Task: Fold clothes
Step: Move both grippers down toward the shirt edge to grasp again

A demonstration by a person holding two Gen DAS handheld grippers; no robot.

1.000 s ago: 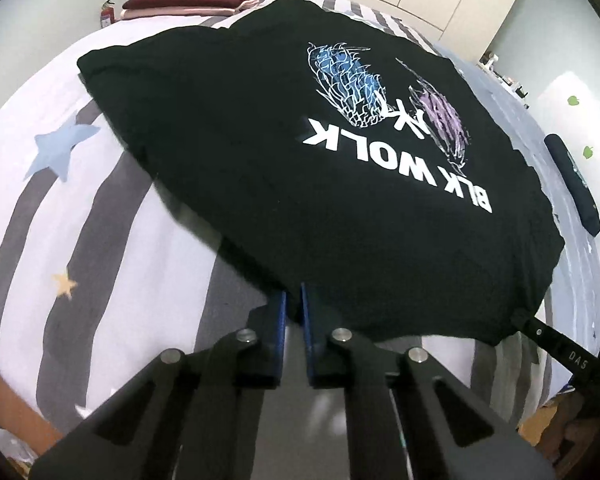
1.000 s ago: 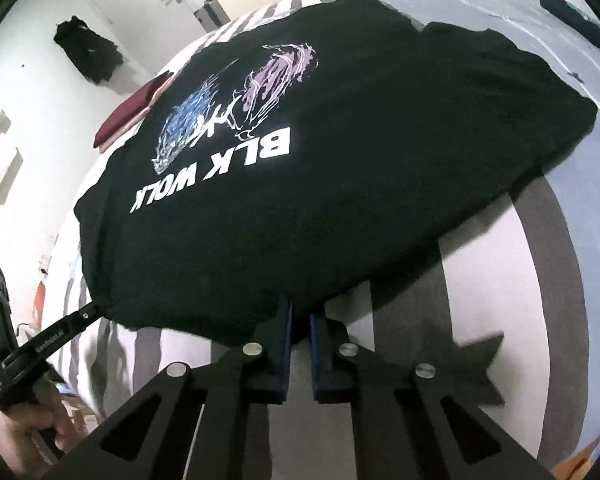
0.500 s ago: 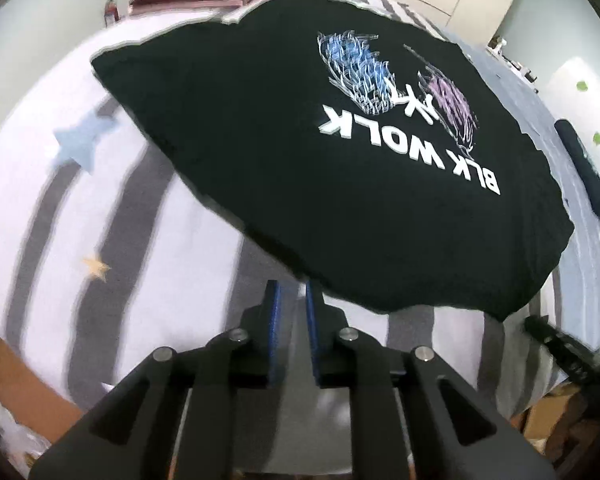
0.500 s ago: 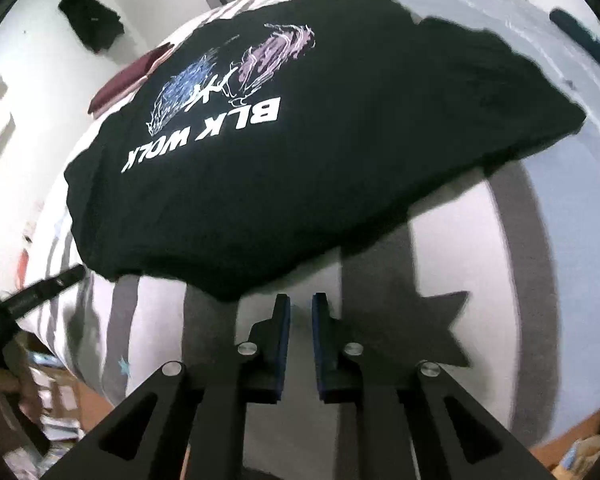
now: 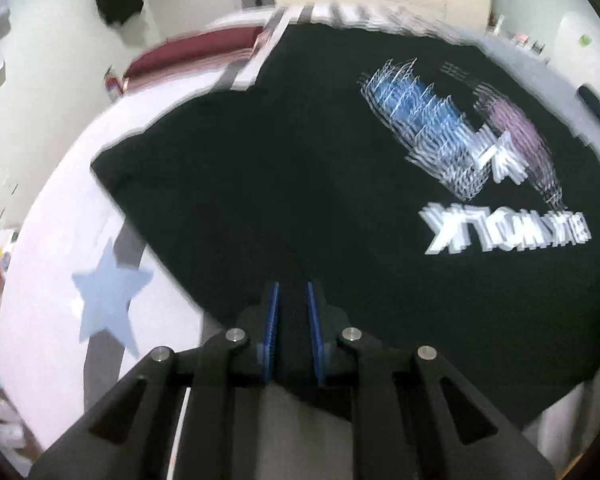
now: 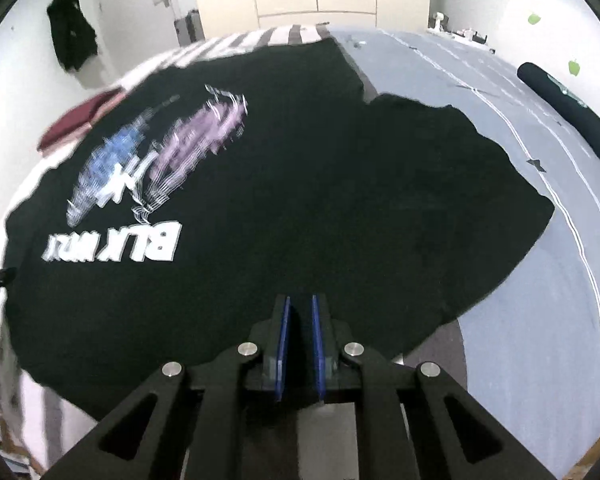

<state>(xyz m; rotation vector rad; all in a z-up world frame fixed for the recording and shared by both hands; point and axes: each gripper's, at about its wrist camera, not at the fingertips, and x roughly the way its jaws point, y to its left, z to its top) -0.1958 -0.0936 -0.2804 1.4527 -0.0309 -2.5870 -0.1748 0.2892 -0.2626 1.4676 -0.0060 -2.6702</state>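
A black T-shirt with a blue and purple print and white "BLK WOLK" lettering lies spread flat on the bed, print up. It also fills the right wrist view. My left gripper hovers over the shirt's near left edge, jaws slightly apart and empty. My right gripper hovers over the shirt's near edge by the right sleeve, jaws slightly apart and empty. Both views are blurred by motion.
The bed has a white and grey striped sheet with a blue star on the left and a grey-blue cover on the right. Folded maroon cloth lies at the far left. A dark rolled item lies far right.
Both grippers let go of the shirt's near hem, opened slightly, pulled back, then moved forward over the shirt. The shirt now lies flat on the bed.
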